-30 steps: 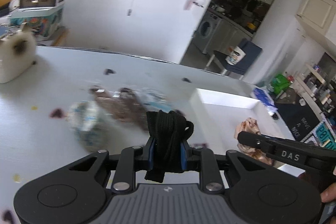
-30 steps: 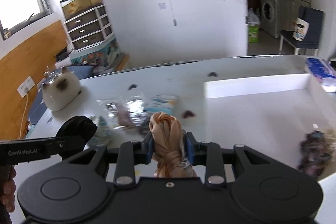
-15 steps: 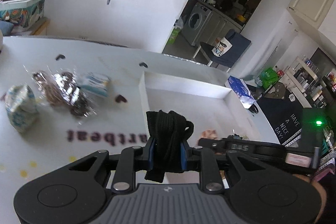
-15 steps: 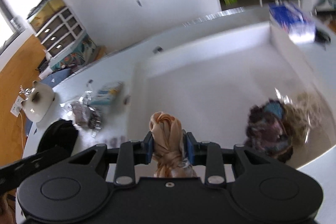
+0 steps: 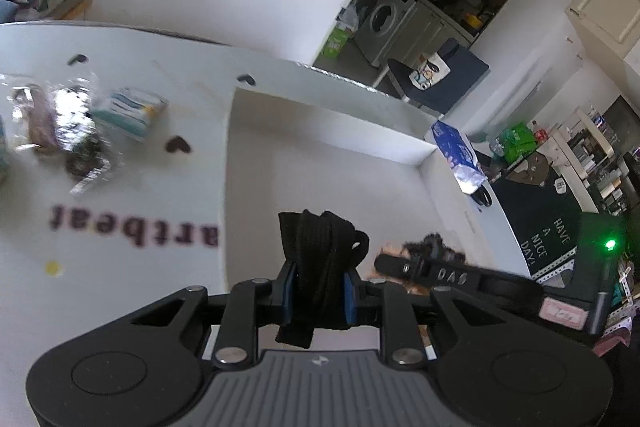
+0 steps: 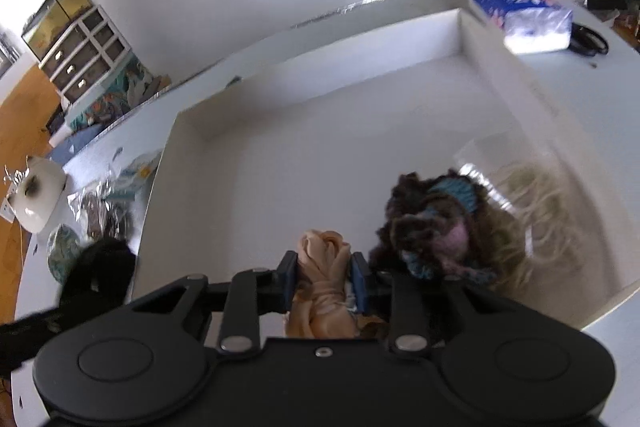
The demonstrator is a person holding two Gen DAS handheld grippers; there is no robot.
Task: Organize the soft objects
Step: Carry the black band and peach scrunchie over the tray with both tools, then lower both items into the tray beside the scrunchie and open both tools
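Your left gripper (image 5: 316,301) pinches a black strap bundle (image 5: 318,259) between its blue pads, the folded loops standing up past the fingertips and one end hanging below. It hangs over the left edge of the white box (image 5: 320,123).

Your right gripper (image 6: 324,285) is clamped on a knotted peach cloth (image 6: 324,267), and its jaws have just squeezed a little tighter on it. The cloth is smooth and shiny, twisted into a lump that bulges above and below the pads. It is over the near part of the box floor, just beside a dark fuzzy bundle (image 6: 432,227) with blue and pink patches, which lies in the box next to a clear bag of pale strands (image 6: 536,203).

A second ago both grippers were over the table (image 5: 120,251), with the box off to the right. Now both are at the box. The shiny wrapped packets (image 5: 68,131) and the small tissue pack (image 5: 132,111) lie on the table left of the box, as before.
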